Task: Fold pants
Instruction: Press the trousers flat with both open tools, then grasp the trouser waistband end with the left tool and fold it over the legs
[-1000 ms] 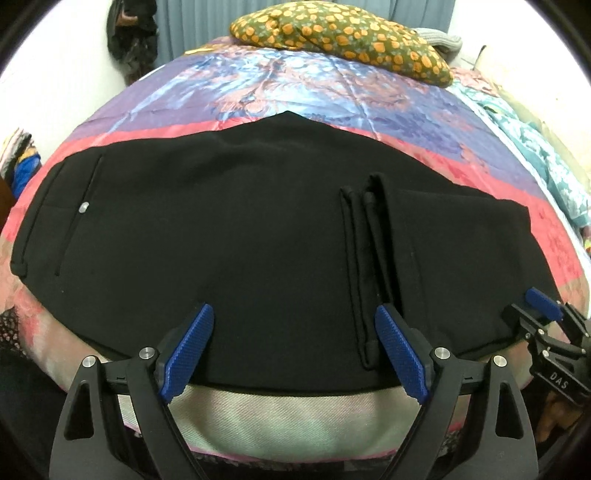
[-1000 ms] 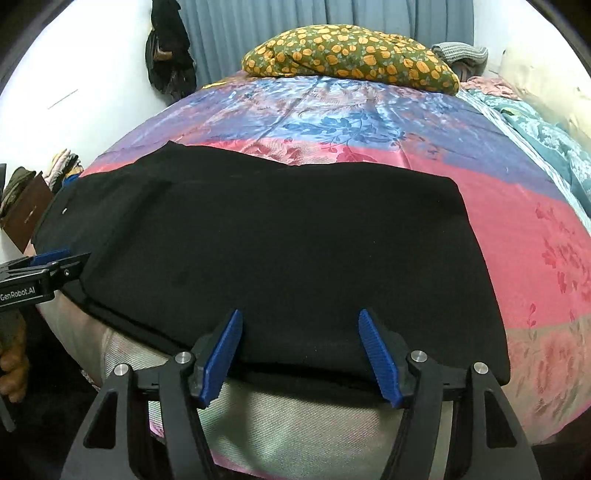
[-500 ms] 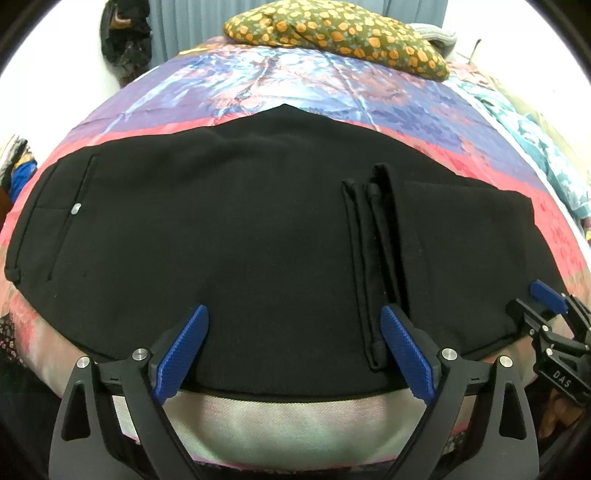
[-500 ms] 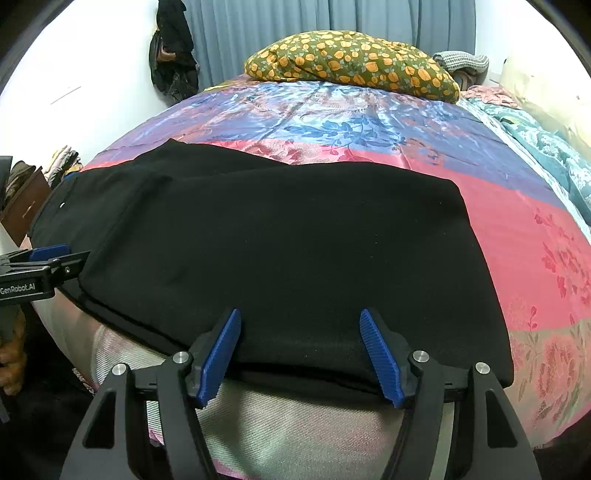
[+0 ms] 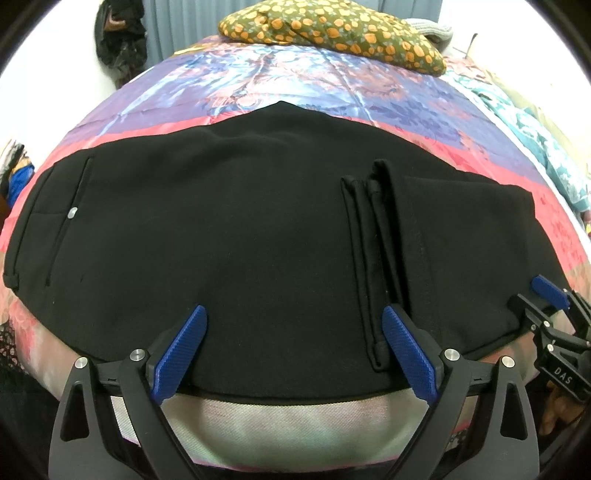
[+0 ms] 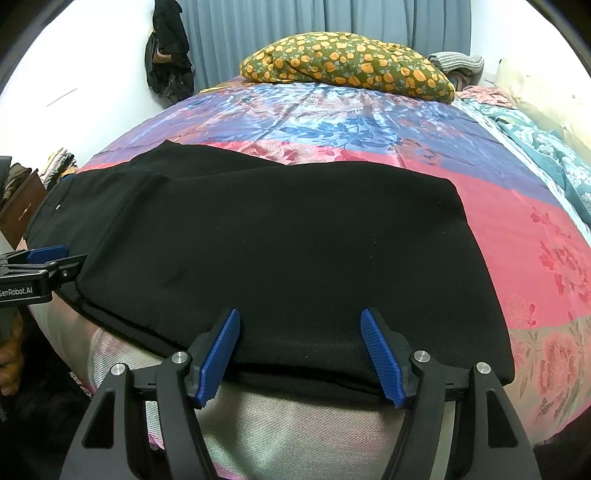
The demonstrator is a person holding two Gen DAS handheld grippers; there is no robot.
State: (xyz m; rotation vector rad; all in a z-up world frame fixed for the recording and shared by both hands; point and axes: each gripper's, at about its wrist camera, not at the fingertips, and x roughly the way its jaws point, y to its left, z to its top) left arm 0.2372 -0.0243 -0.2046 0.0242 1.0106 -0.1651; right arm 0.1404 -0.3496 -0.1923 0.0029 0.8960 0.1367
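Pants (image 5: 236,236), black, lie flat across the near part of a bed, on a floral bedspread (image 5: 295,85) of blue, purple and pink. They are folded over themselves: in the left wrist view the hems (image 5: 369,258) of the legs lie on top, right of the middle, running from far to near, and a small silver button (image 5: 72,212) shows at the waist end on the left. The near edge of the pants lies along the near edge of the bed.

Left gripper (image 5: 293,354) hangs over that near edge, and its jaws have just been opening; they stand wide apart with nothing pressed between them, the cloth lying under and beyond the blue pads. Right gripper (image 6: 301,356) is over the near edge further right, above the folded end, jaws apart, not clamped on the cloth.

A pillow (image 6: 347,64) with orange spots on green lies at the far end of the bed, before a grey curtain (image 6: 295,33).
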